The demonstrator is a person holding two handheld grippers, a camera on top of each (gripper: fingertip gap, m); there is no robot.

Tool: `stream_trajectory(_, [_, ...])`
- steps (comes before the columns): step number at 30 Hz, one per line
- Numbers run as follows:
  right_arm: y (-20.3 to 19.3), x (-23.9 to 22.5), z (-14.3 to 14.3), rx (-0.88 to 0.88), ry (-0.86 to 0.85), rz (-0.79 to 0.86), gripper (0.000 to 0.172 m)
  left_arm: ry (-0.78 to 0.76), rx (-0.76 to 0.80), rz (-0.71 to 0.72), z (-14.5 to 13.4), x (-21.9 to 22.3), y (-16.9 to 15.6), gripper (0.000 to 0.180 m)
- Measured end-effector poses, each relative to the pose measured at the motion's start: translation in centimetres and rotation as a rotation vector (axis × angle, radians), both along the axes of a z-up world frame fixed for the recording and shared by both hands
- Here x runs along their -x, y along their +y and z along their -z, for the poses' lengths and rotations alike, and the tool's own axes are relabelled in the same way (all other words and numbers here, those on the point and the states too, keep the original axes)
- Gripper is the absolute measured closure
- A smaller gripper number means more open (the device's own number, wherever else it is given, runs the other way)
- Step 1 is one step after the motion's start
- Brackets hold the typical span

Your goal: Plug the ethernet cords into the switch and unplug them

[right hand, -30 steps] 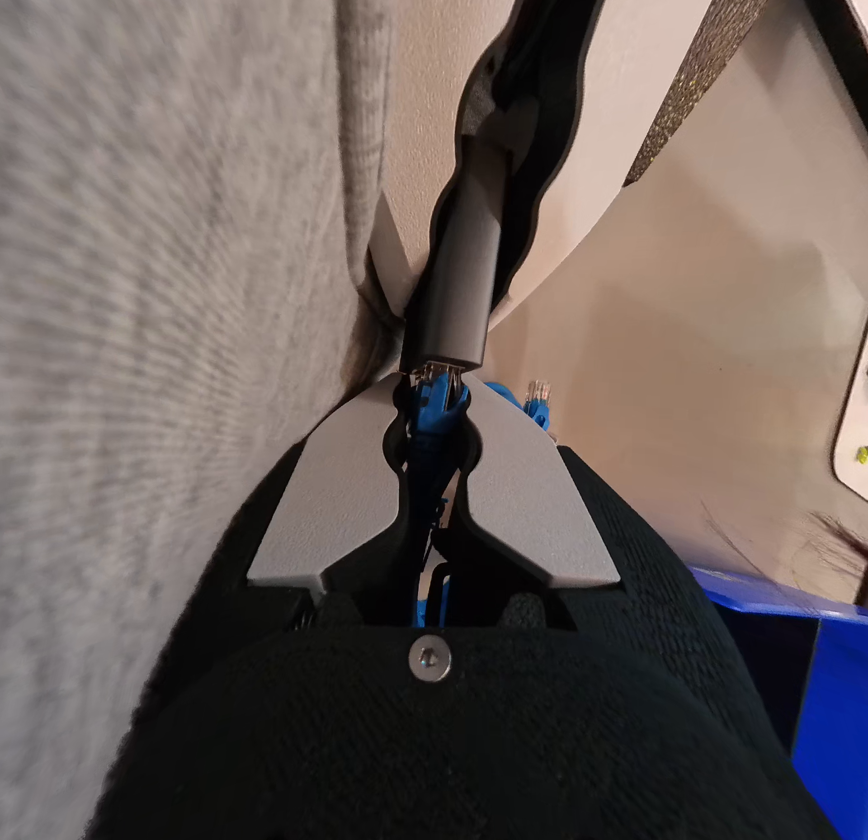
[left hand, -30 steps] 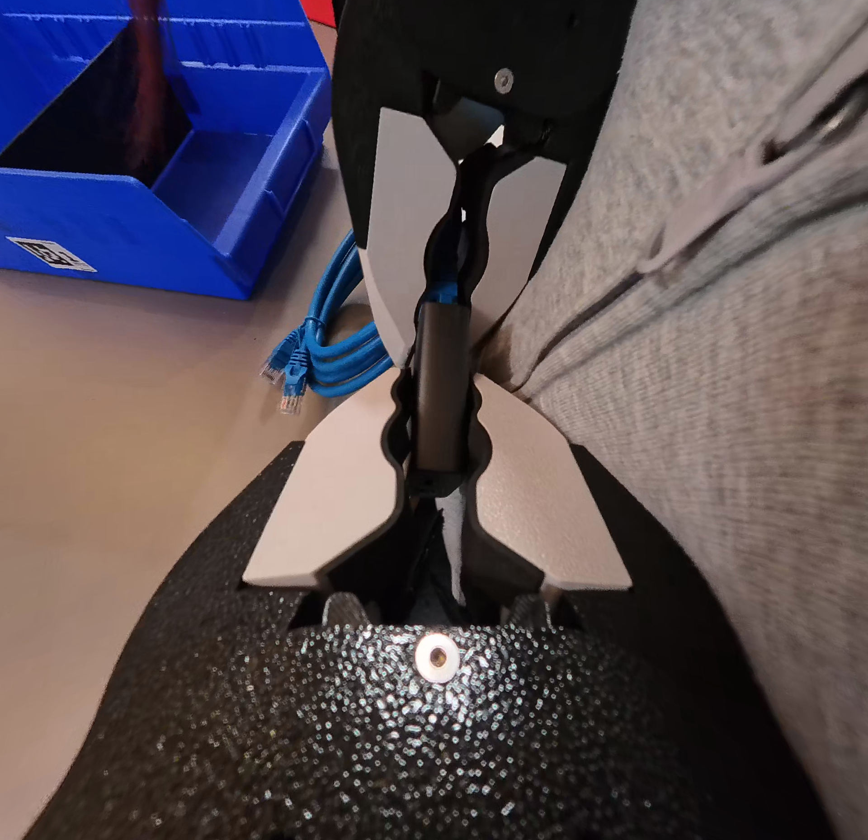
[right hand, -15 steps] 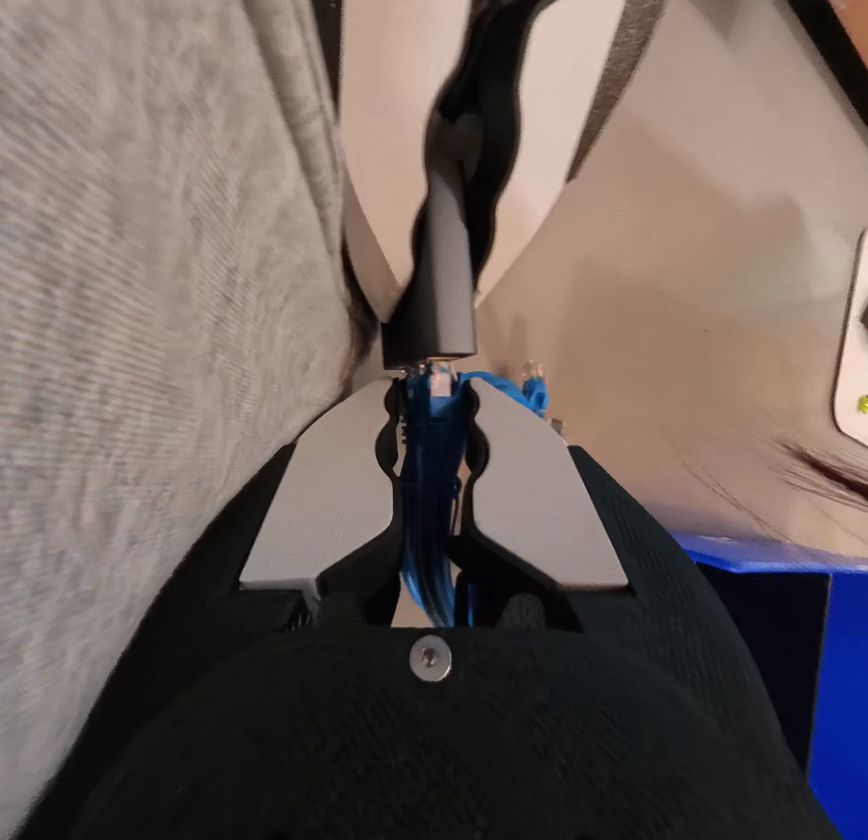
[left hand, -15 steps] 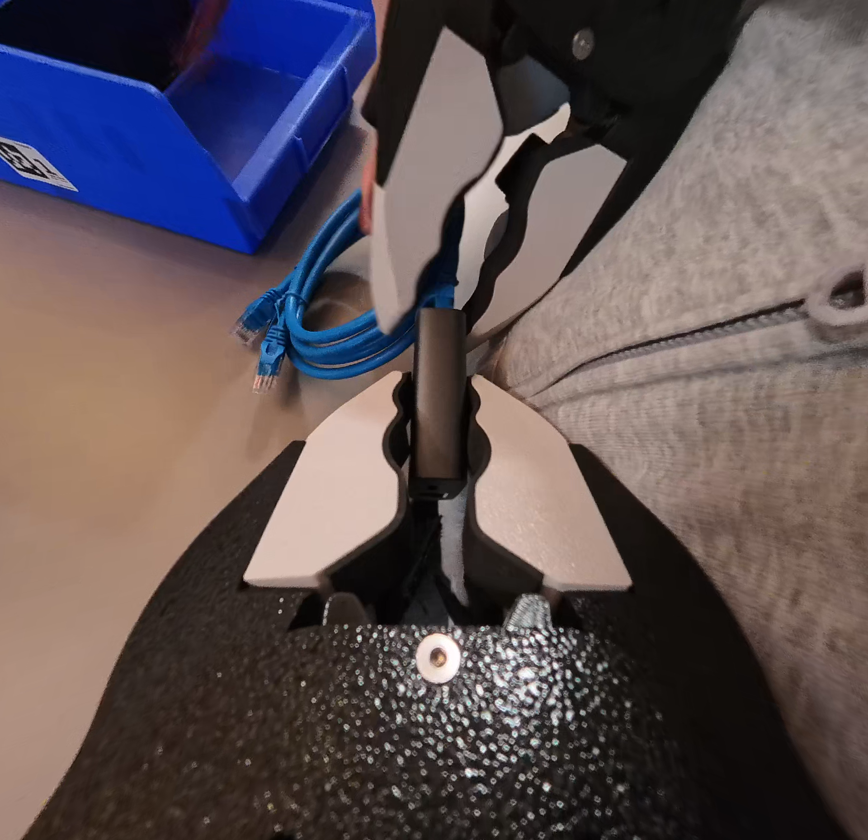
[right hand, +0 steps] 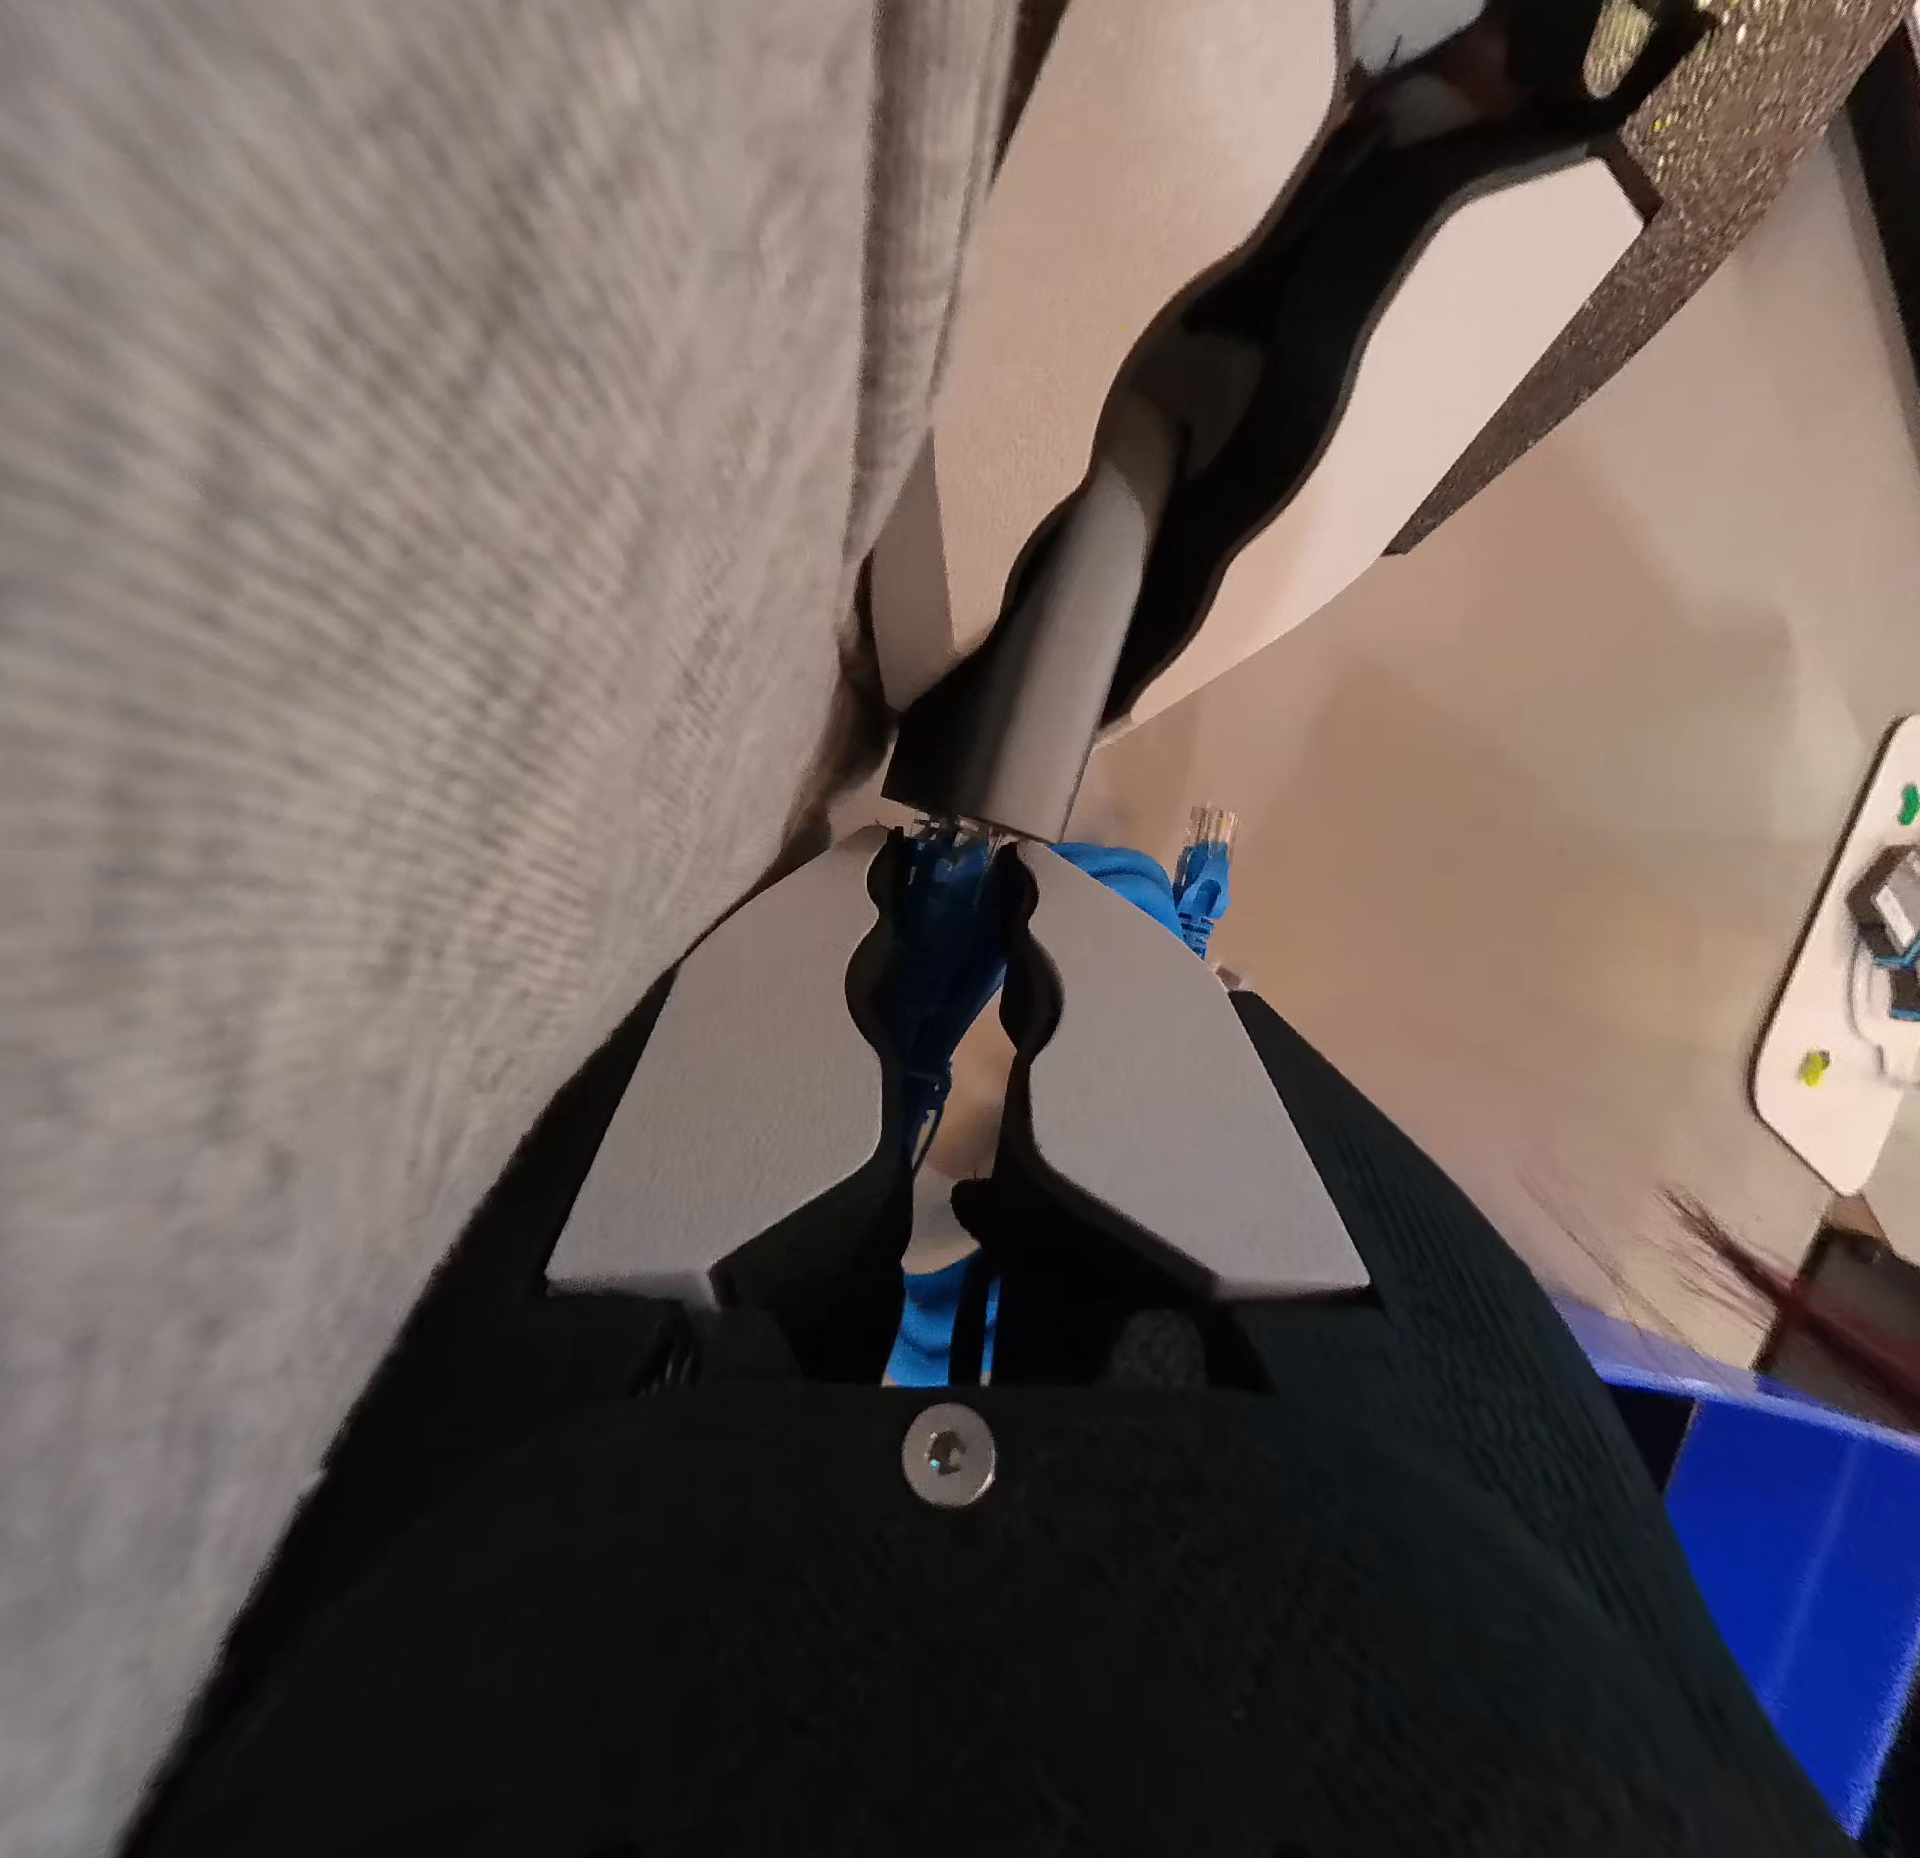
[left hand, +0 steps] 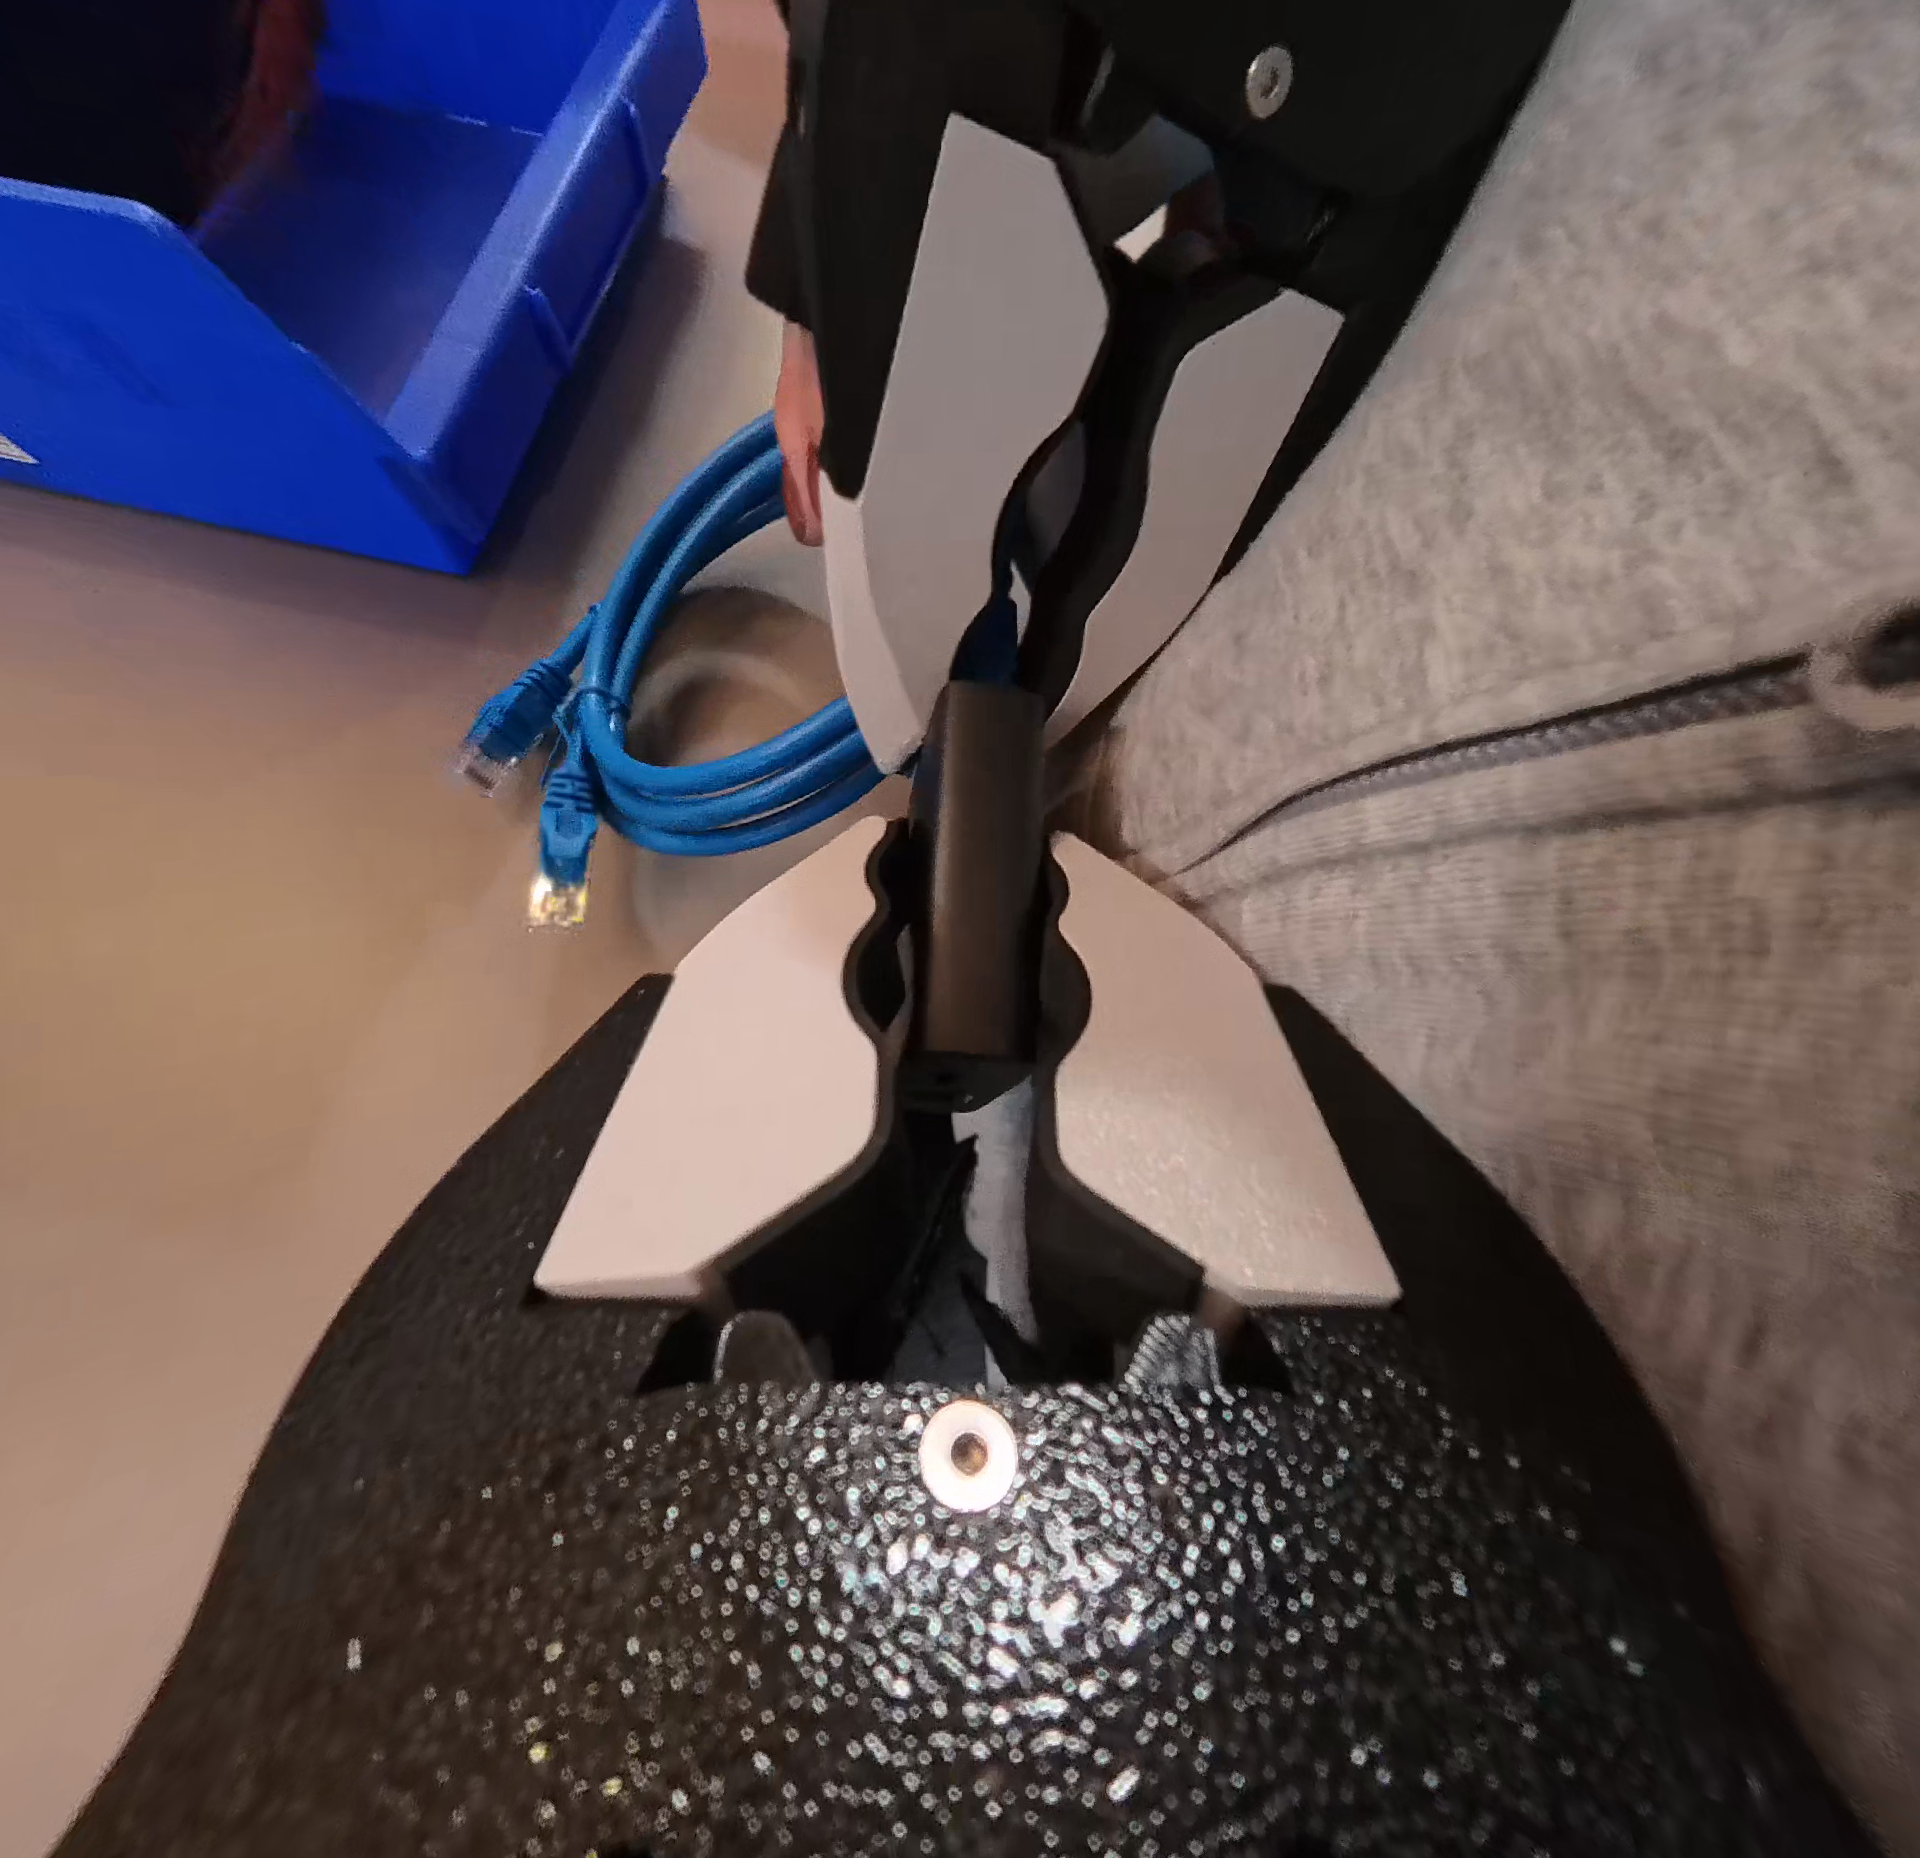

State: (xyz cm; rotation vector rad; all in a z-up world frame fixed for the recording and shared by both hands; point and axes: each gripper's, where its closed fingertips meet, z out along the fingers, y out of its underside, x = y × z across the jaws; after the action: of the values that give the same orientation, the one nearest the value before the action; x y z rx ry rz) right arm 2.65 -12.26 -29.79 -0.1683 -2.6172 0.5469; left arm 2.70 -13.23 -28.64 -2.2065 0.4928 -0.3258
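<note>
Switch (left hand: 977,873) clamped in left hand-held gripper (left hand: 971,852), cord plug (right hand: 951,873) at its end

Both wrist cameras sit just behind their own fingers and face each other at close range, sharing the dark switch (left hand: 982,873) between the tips, the blue cord bundle (left hand: 665,728) on the tan table (left hand: 208,977), and grey clothing (right hand: 364,561) alongside.

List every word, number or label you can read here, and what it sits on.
No text can be read.
White label on the blue bin: only a corner is in view, unreadable.
White panel at the right wrist view's edge: coloured marks, blurred, nothing legible.
Switch and blue ethernet cords: no legible writing.
</note>
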Motion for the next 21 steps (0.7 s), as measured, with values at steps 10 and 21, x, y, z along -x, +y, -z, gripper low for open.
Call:
stream_trajectory(10, [-0.4,0.0,-1.3,-0.025,0.029,-0.145,0.158,0.020,-0.036,0.079,-1.0,0.3,-1.0,0.158])
stream_trajectory(21, [2.0,-1.3,-0.6,-0.021,-0.047,-0.067,0.159,0.024,0.076,-0.004,1.0,3.0,-3.4,0.160])
